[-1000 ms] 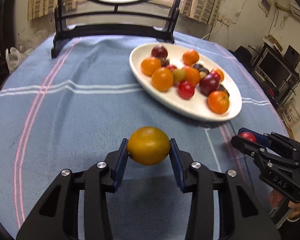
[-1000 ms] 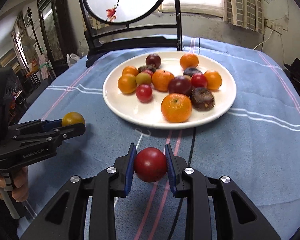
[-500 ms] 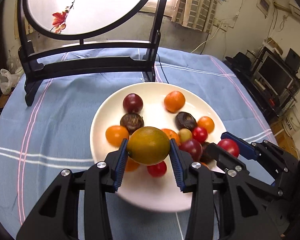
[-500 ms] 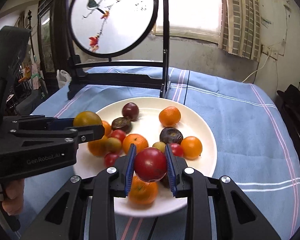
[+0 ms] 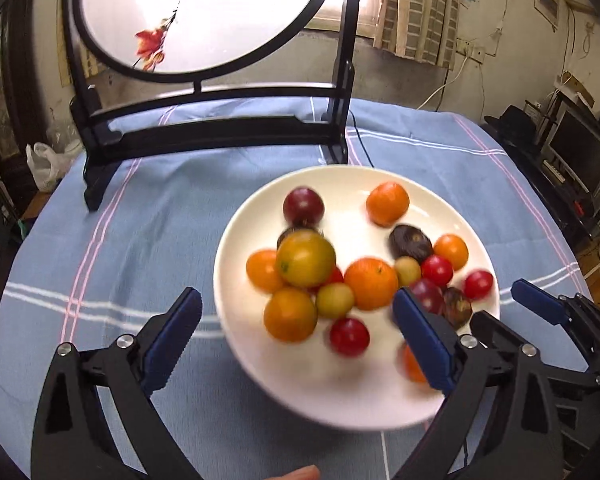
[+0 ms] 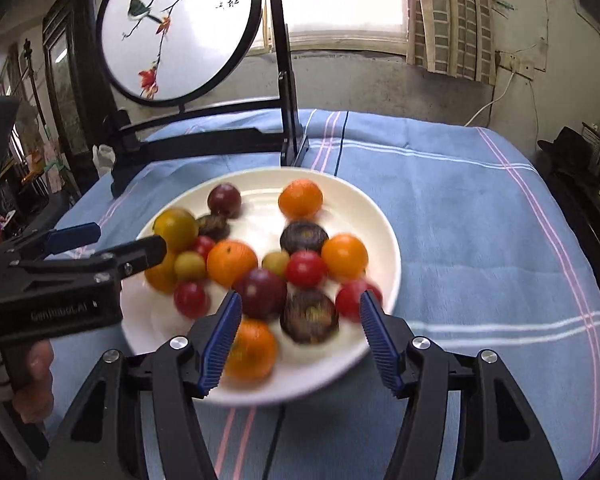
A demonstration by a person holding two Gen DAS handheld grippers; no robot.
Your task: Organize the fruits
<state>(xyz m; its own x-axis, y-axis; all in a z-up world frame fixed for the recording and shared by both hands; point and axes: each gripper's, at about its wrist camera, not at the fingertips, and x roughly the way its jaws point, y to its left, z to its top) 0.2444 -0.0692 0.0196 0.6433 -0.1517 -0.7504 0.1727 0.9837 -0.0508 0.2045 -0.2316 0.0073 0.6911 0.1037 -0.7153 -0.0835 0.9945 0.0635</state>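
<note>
A white plate (image 5: pixel 380 178) (image 6: pixel 384 224) on the blue cloth holds several oranges, red tomatoes and dark fruits. The yellow-green fruit (image 5: pixel 305 258) (image 6: pixel 175 228) lies on the pile at the plate's left. The red tomato (image 6: pixel 352 298) (image 5: pixel 478 284) lies at the plate's right near edge. My left gripper (image 5: pixel 296 340) is open and empty above the plate's near edge; it also shows in the right wrist view (image 6: pixel 112 246). My right gripper (image 6: pixel 300 340) is open and empty over the plate's near side; its blue fingertip (image 5: pixel 534 300) shows in the left wrist view.
A black stand with a round painted screen (image 5: pixel 204 16) (image 6: pixel 180 32) stands on the table behind the plate. The blue striped tablecloth (image 5: pixel 140 240) (image 6: pixel 480 220) reaches the table edges left and right. Shelves and clutter (image 5: pixel 580 152) stand off the right side.
Both grippers opened. The yellow-green fruit dropped onto the pile on the plate and the red tomato landed at the plate's right edge. Both grippers hang over the plate's near side.
</note>
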